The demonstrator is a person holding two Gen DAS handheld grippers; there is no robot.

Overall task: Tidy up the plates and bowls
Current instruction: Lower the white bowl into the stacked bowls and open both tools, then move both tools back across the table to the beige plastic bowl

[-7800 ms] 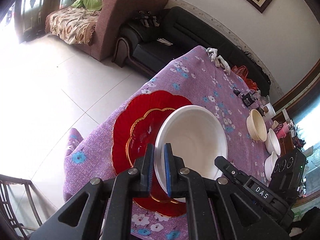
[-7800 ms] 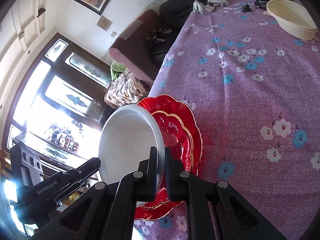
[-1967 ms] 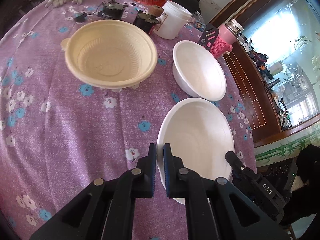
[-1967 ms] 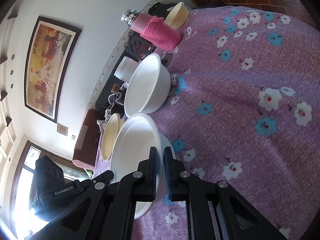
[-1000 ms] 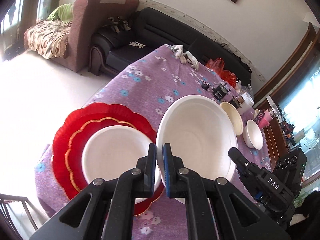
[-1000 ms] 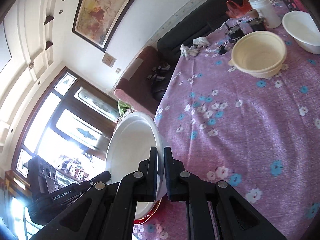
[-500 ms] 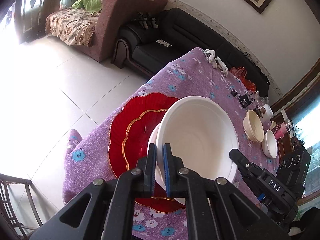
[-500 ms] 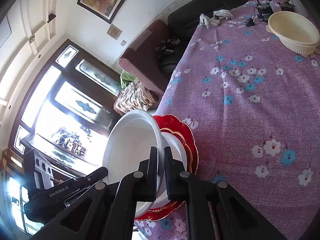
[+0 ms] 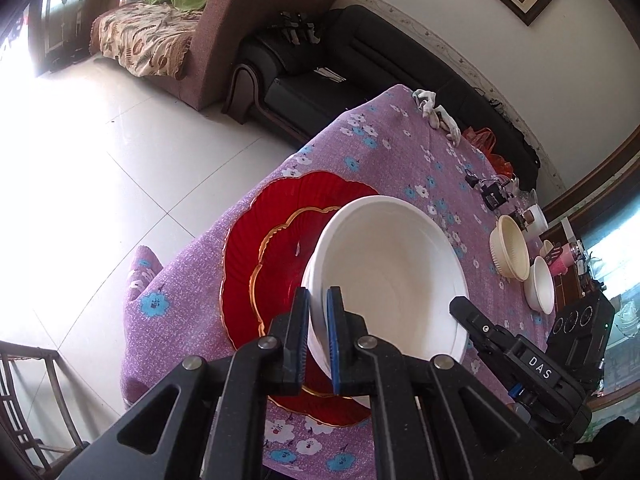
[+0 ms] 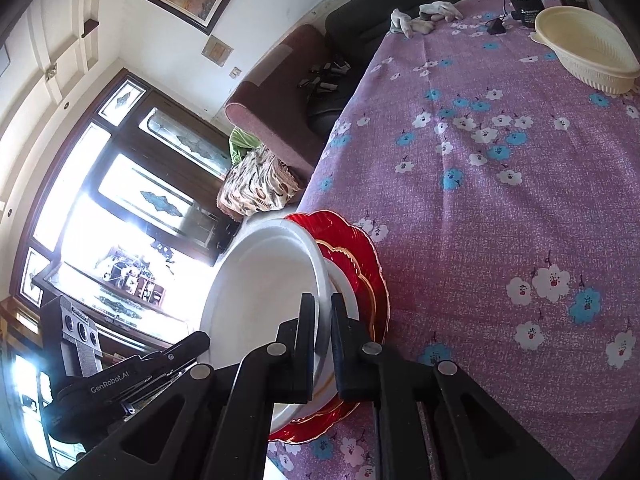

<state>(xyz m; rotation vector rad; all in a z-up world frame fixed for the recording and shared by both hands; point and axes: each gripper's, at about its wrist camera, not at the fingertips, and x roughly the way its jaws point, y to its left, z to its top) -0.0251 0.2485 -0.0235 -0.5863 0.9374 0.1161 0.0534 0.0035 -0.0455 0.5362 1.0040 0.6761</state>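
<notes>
Your left claw (image 9: 318,308) was clamped on the near rim of the white bowl (image 9: 392,276), one pad inside the wall and one outside, almost fully closed with only the thin rim between. Your right claw (image 10: 322,312) pinched the opposite rim of the same bowl (image 10: 264,292) the same way, jaws nearly shut on the wall. Two grips on opposite sides likely kept the wide, light bowl level and stopped it swinging while you set it down.

The bowl sat low over a second white bowl (image 10: 346,292), whose rim showed just under it, so it looked like you were nesting them. Can't tell if the two were fully seated or touching all round. Both were on the small red plate (image 9: 280,252) with the gold edge, which lay on the large red plate (image 9: 248,240), near the corner of the desk (image 9: 188,280) with the purple flowered cloth. That stack read as big to small, plates under, bowls on top.

Further out: a cream bowl (image 9: 510,252) and a small white bowl (image 9: 540,290) stood well apart at the far end of the desk, not yet stacked. Judged stage: placing, release pending. Risk: the stack sat close to the desk edge.
</notes>
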